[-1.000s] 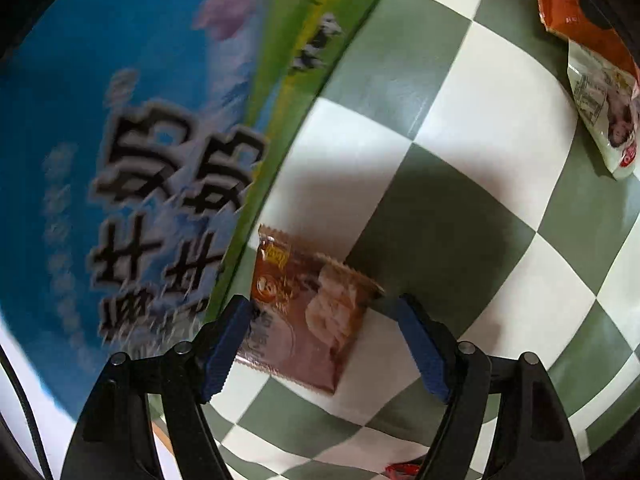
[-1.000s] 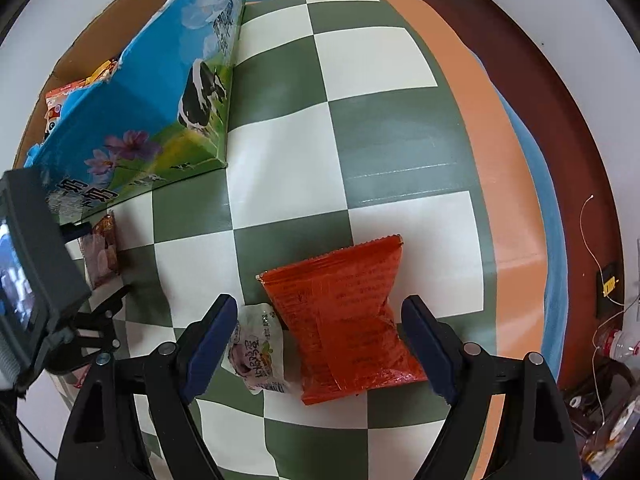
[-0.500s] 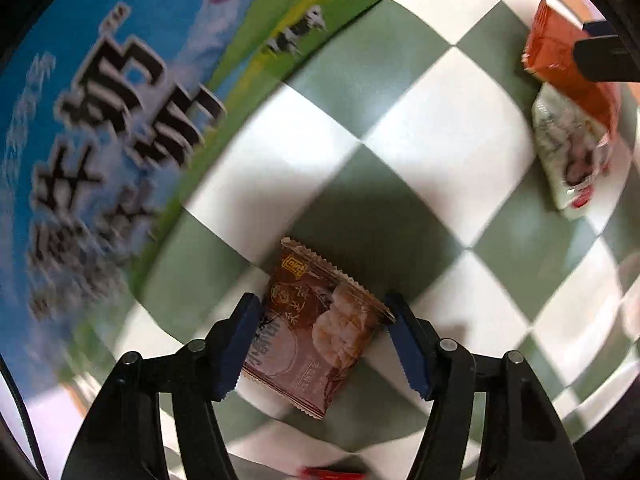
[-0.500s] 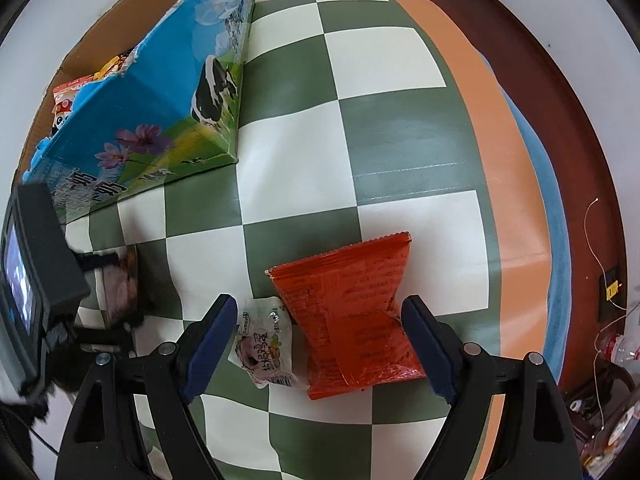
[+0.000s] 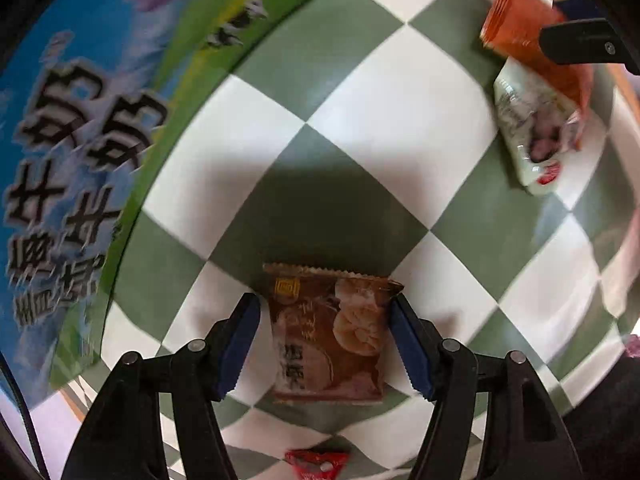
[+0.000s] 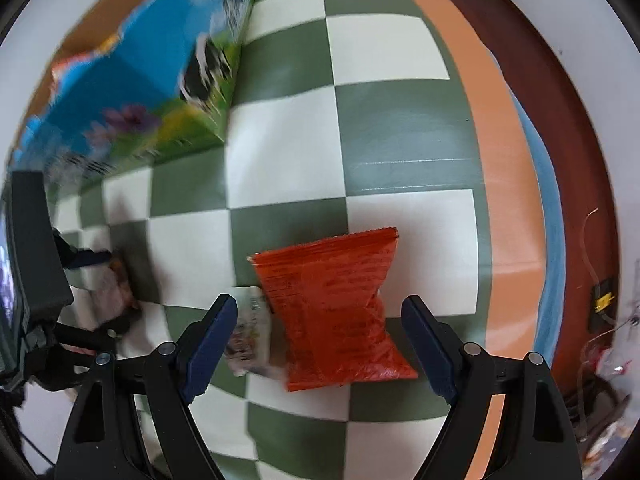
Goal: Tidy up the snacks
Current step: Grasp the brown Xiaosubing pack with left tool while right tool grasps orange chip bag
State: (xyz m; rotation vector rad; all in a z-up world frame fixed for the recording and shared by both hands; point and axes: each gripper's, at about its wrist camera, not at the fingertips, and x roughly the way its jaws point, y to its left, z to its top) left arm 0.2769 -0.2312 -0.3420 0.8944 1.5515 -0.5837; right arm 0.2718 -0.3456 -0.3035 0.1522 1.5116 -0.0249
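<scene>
A small brown snack packet [image 5: 328,332] lies on the green-and-white checked cloth between the fingers of my left gripper [image 5: 325,340]. The jaws stand around it, the right pad at its edge, the left pad a small gap away. My right gripper [image 6: 320,340] is open over a red snack bag [image 6: 340,312], which lies flat between its fingers without touching them. A small white packet [image 6: 250,332] is partly tucked under the red bag by the left finger. The blue milk carton box [image 6: 152,80] with snacks inside stands at the back left.
A small red wrapper [image 5: 316,466] lies near the bottom of the left wrist view. The orange table border [image 6: 504,184] and the drop to the dark floor run along the right. The left gripper's body [image 6: 36,260] shows at the left edge.
My left gripper has turned and narrowed around the brown packet, which now sits straight between the fingers. My right gripper has moved forward over the red bag.
</scene>
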